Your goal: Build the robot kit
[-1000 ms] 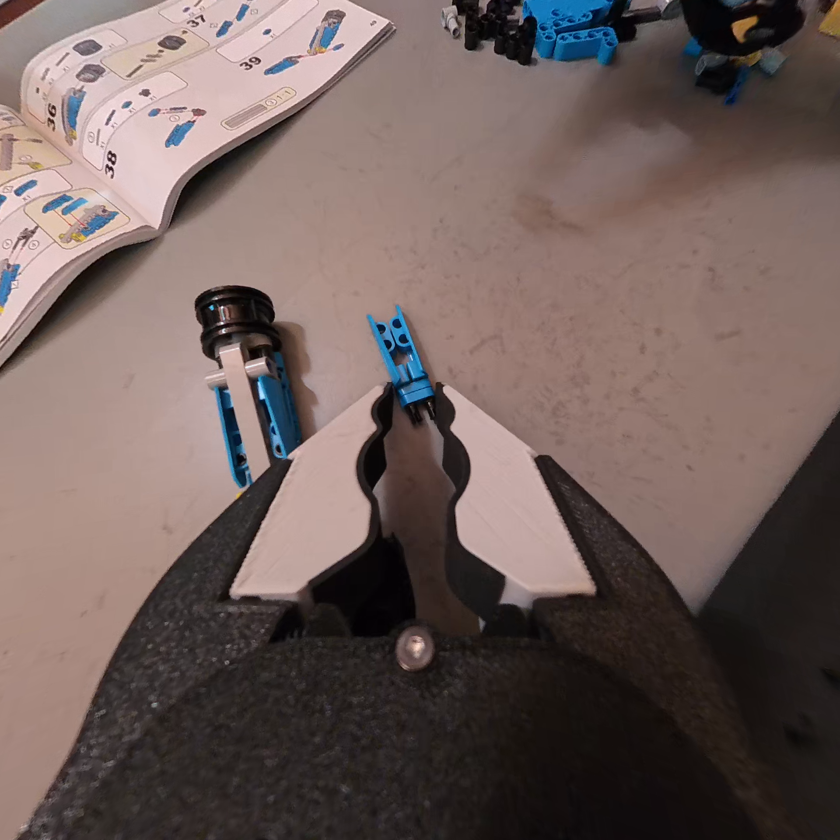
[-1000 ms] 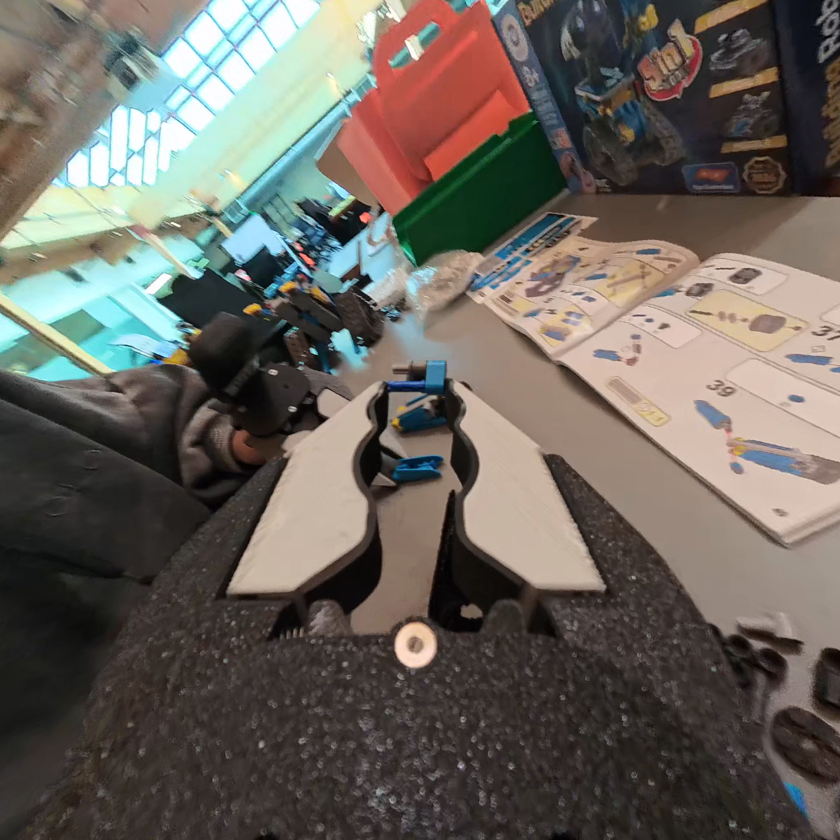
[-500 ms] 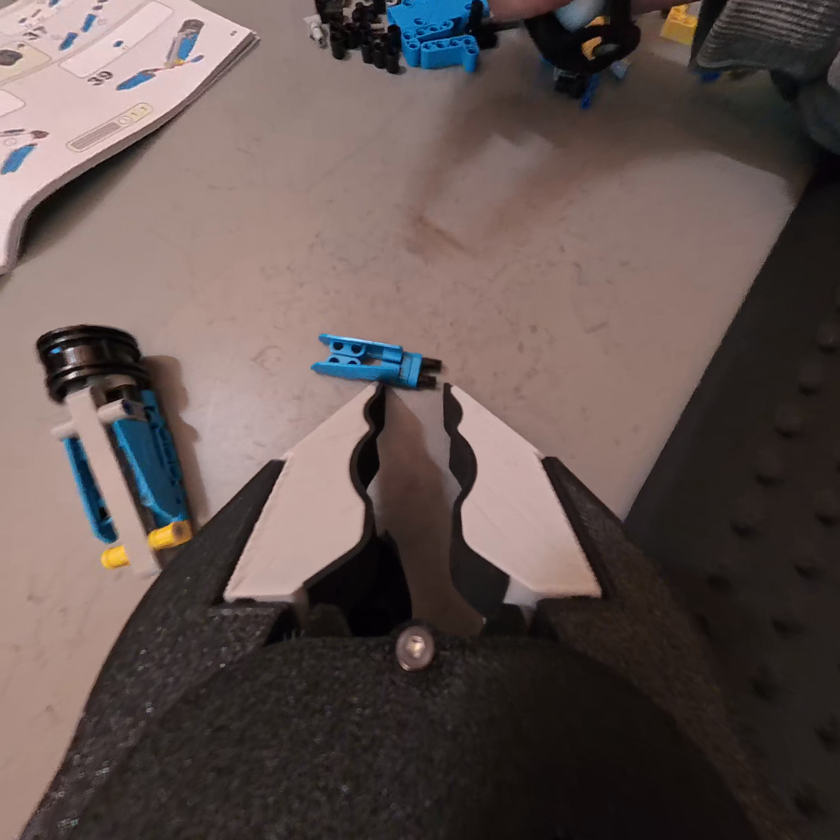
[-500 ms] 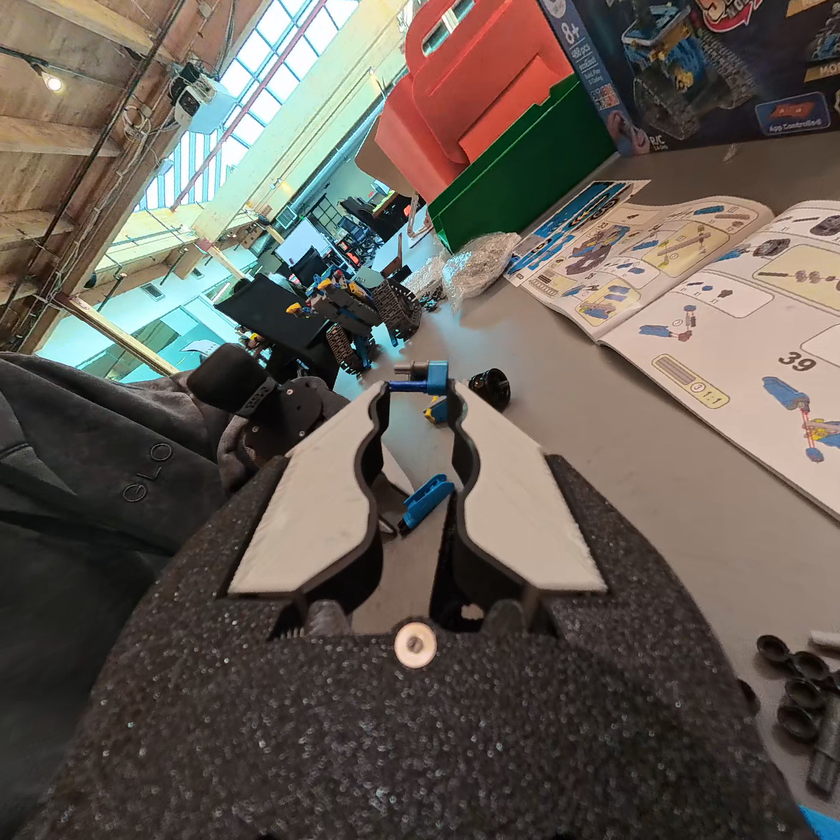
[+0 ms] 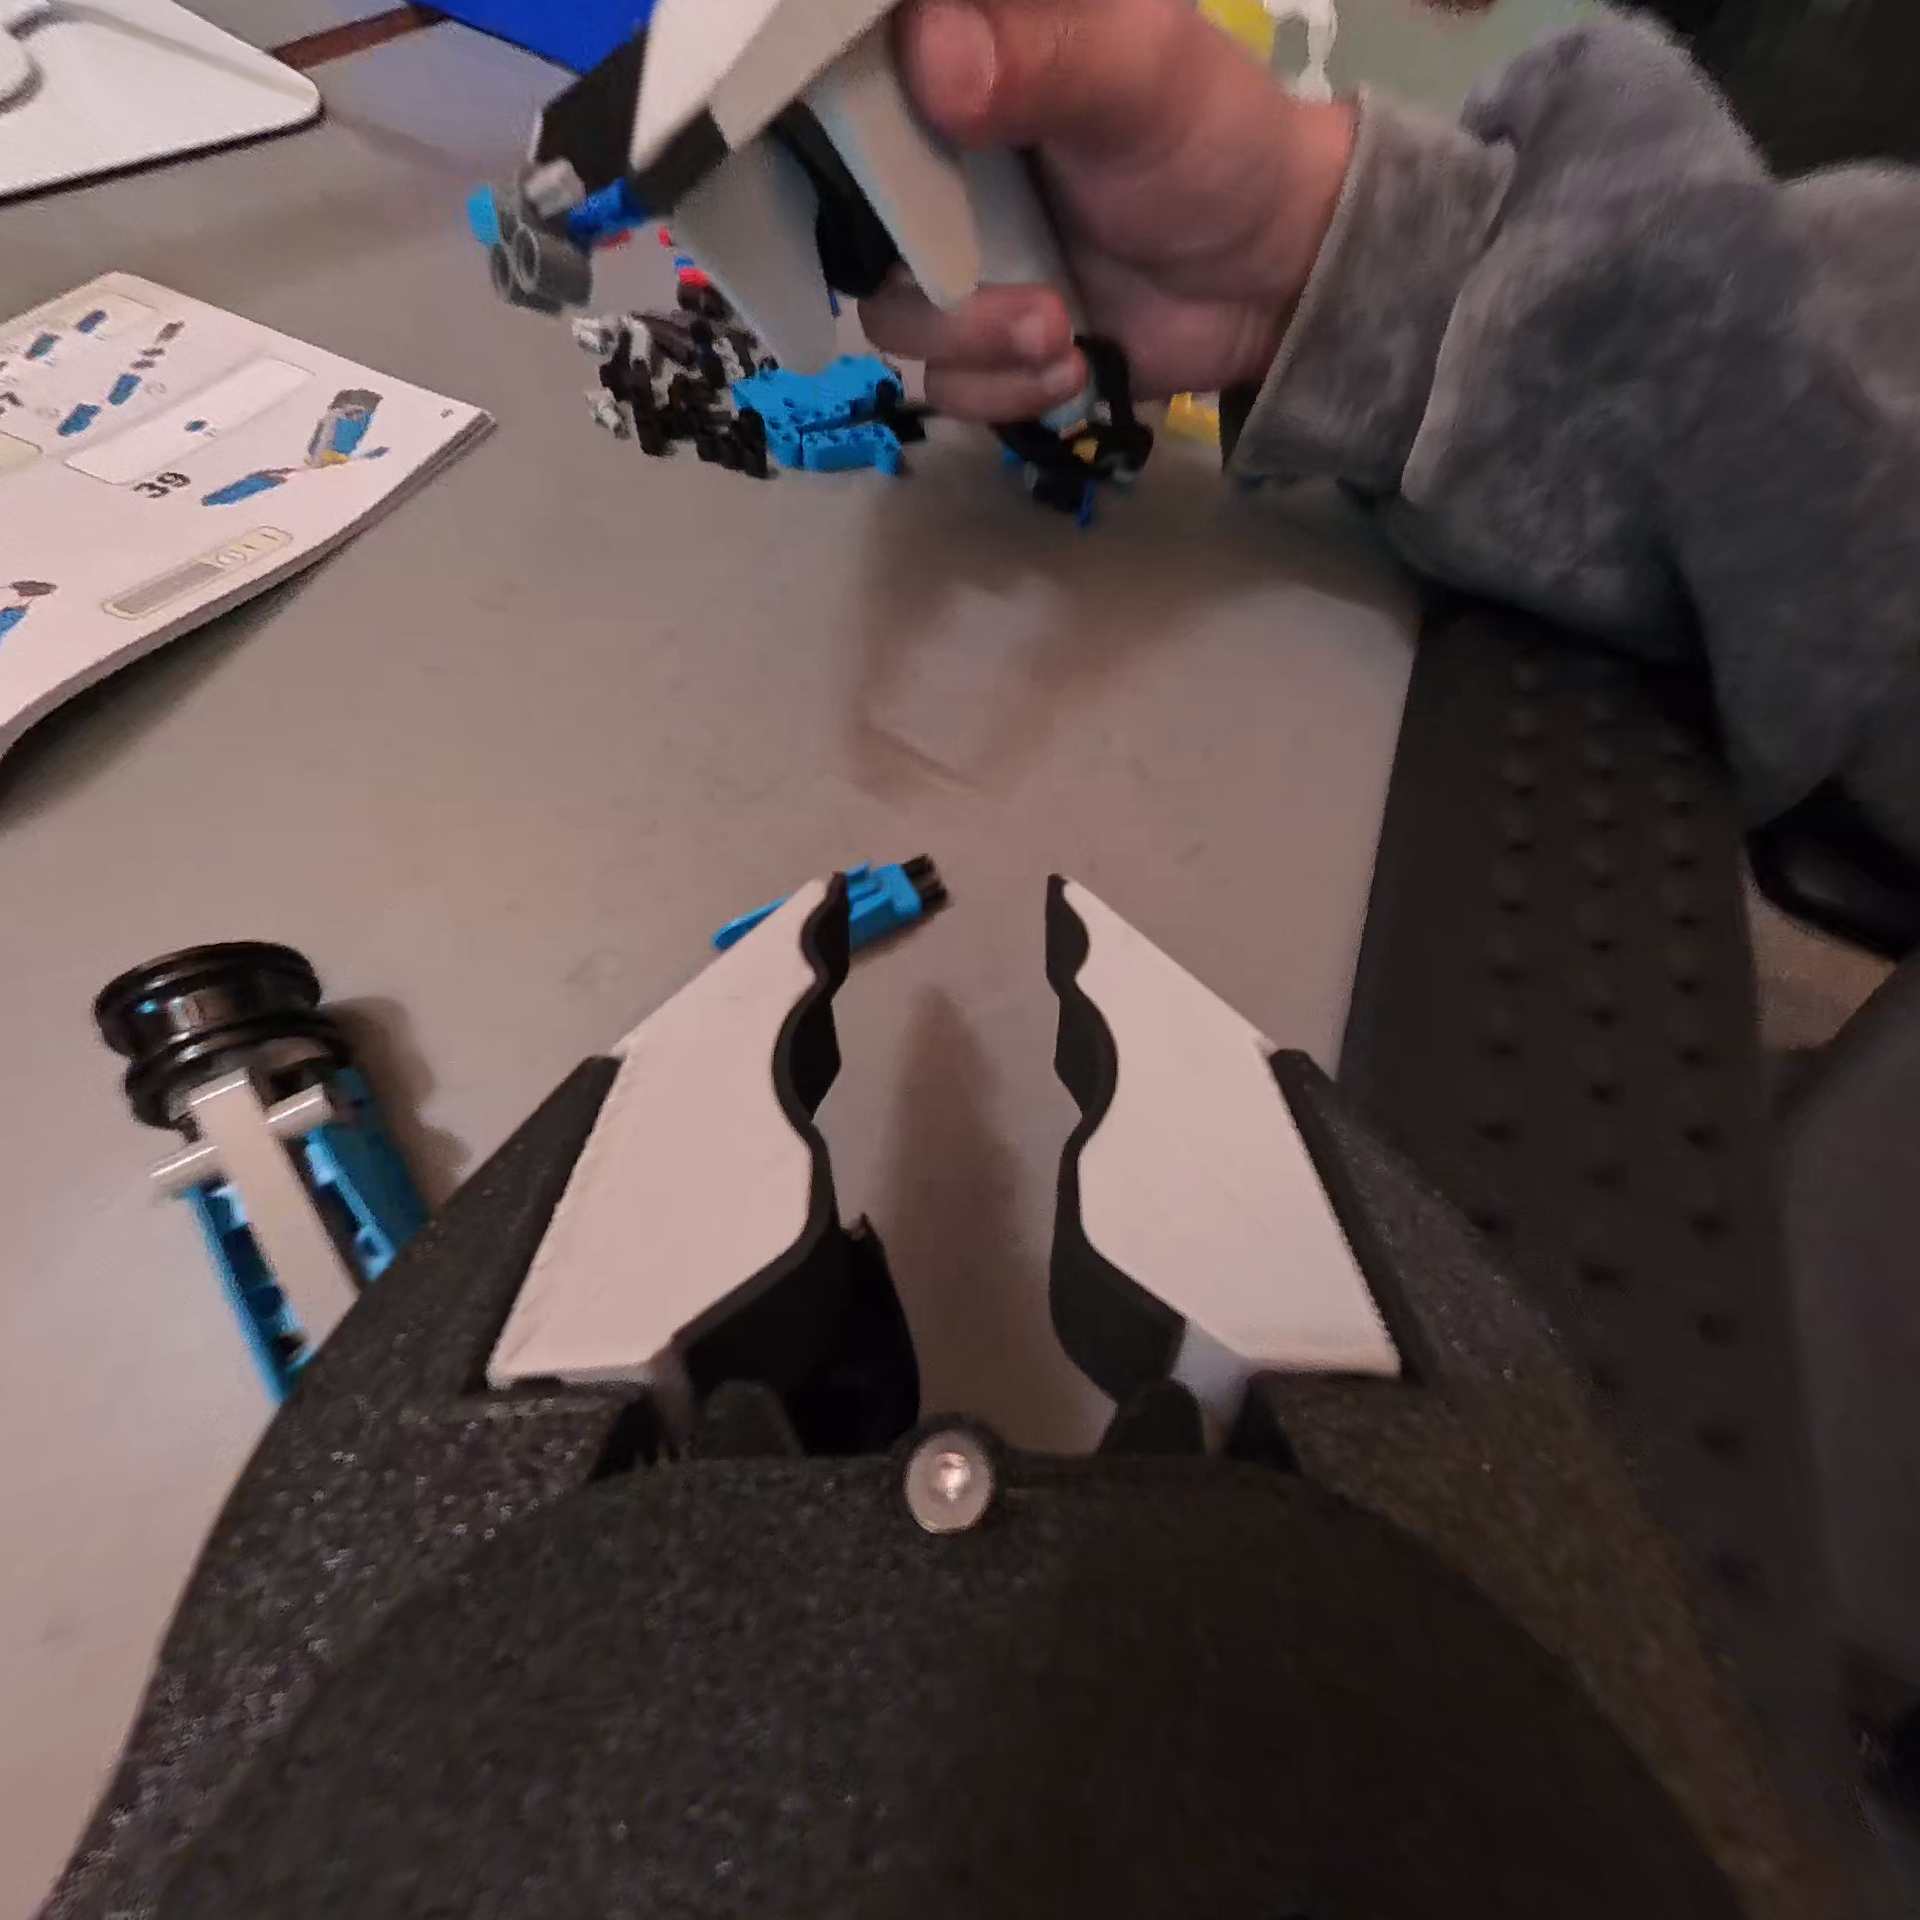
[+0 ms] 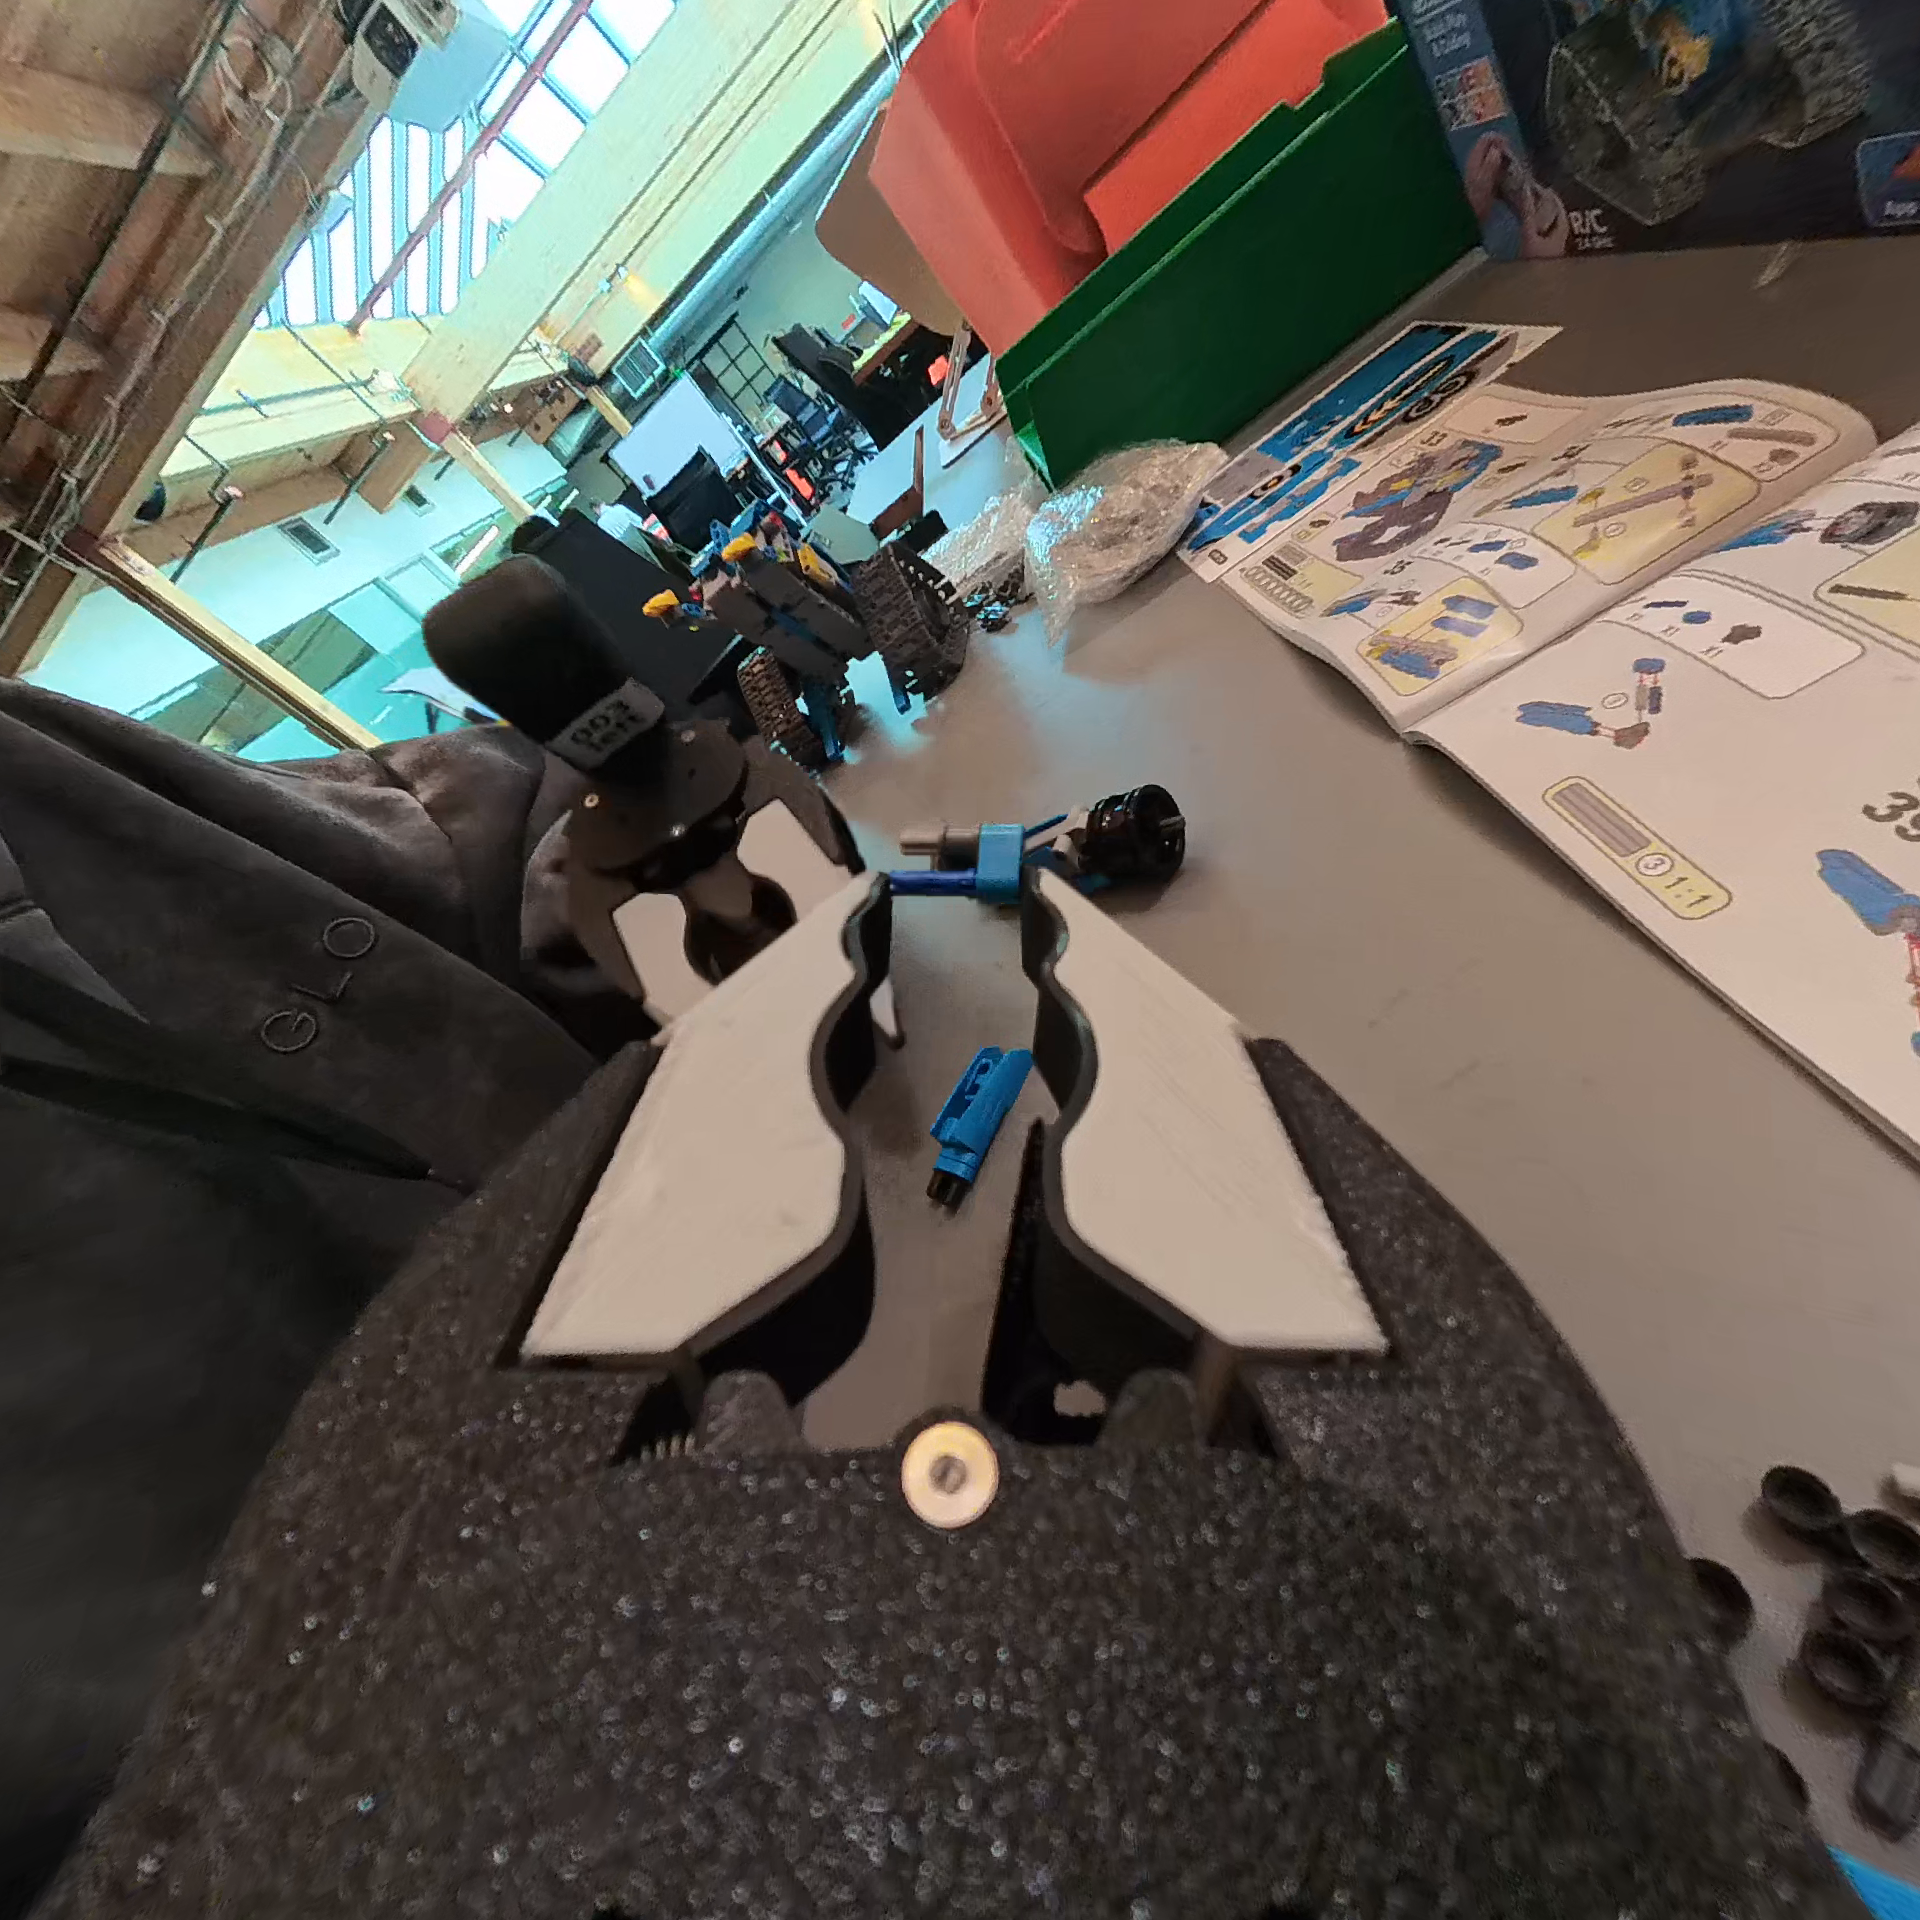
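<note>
Left wrist view: The left gripper (image 5: pixel 940 894) hangs low over the grey table (image 5: pixel 644 665) with its jaws spread and nothing between them. A small blue connector piece with black pins (image 5: pixel 878 902) lies on the table at the tip of the left-hand finger, partly hidden behind it. To the left lies a blue-and-white beam assembly with a black wheel hub (image 5: pixel 249 1122). An open instruction booklet (image 5: pixel 156 488) lies farther left. Beyond, a pile of black and blue building pieces (image 5: pixel 748 405) sits on the table. Above that pile a hand (image 5: pixel 1122 197) in a grey sleeve (image 5: pixel 1621 353) grips the right gripper (image 5: pixel 566 223), which carries a small blue-and-grey part; this area is blurred.

Right wrist view: The right gripper (image 6: pixel 956 883) is pinching a blue axle-and-connector part (image 6: pixel 971 878) crosswise at its fingertips, above the table (image 6: pixel 1403 997). Below, seen between the fingers, the small blue connector piece (image 6: pixel 977 1117) lies on the table. The wheel-hub assembly (image 6: pixel 1132 826) lies just beyond. The left gripper (image 6: pixel 707 904) shows at left. The booklet (image 6: pixel 1621 623) lies at right, with a green-and-orange box (image 6: pixel 1195 260), clear plastic bags (image 6: pixel 1112 525) and a tracked model vehicle (image 6: pixel 821 634) farther back. Black round pieces (image 6: pixel 1839 1590) lie at lower right.
</note>
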The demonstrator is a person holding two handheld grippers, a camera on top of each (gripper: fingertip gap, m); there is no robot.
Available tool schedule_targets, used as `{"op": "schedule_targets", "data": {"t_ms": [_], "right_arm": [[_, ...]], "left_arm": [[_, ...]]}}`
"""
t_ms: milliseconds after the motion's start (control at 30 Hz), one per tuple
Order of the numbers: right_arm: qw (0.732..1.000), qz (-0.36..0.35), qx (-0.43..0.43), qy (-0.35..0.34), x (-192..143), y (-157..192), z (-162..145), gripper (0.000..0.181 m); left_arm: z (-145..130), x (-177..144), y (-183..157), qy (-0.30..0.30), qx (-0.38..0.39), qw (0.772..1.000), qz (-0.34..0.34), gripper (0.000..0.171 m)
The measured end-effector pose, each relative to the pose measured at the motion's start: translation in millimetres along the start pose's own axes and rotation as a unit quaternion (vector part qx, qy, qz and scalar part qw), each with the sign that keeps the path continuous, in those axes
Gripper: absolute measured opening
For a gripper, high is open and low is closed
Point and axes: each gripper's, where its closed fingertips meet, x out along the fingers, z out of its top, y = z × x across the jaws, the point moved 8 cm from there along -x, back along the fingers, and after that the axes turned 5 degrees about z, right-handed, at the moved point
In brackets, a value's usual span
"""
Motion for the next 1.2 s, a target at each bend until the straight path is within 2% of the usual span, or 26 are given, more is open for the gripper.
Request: {"op": "schedule_targets", "data": {"t_ms": [100, 167, 267, 333, 433, 567, 733, 833, 933, 1067, 1200], "right_arm": [[1.000, -0.010, -0.007, 0.017, 2, 1, -1, 0.024], [0.998, -0.029, -0.017, 0.044, 4, 0, -4, 0.024], [0.985, -0.097, -0.064, 0.131, -1, 4, -17, 0.024], [0.971, -0.104, -0.095, 0.192, 1, 16, -31, 0.024], [0.956, -0.097, -0.120, 0.248, 11, 33, -57, 0.024], [0.946, -0.116, -0.127, 0.276, 19, 37, -85, 0.024], [0.939, -0.118, -0.143, 0.288, 30, 34, -91, 0.025], [0.938, -0.121, -0.143, 0.292, 32, 34, -91, 0.025], [0.933, -0.130, -0.153, 0.299, 33, 34, -91, 0.025], [0.923, -0.135, -0.158, 0.323, 32, 32, -90, 0.024], [0.898, -0.140, -0.160, 0.385, 36, 31, -82, 0.024]], "left_arm": [[-4, -6, 1, -0.002, 0.026, 0.999, -0.038, 0.036], [-2, -6, 5, -0.006, 0.046, 0.999, -0.025, 0.037], [-1, -5, 16, 0.039, 0.114, 0.993, -0.009, 0.045], [3, -2, 22, 0.074, 0.156, 0.985, -0.017, 0.053], [12, 13, 24, 0.094, 0.191, 0.975, -0.065, 0.052], [13, 34, 27, 0.133, 0.226, 0.962, -0.076, 0.048], [0, 35, 22, 0.148, 0.226, 0.958, -0.094, 0.017], [-2, 33, 20, 0.140, 0.210, 0.965, -0.071, 0.015], [-6, 31, 16, 0.124, 0.229, 0.964, -0.058, 0.015], [-6, 31, 19, 0.122, 0.223, 0.964, -0.076, 0.015], [-6, 31, 19, 0.121, 0.223, 0.964, -0.081, 0.015]]}}
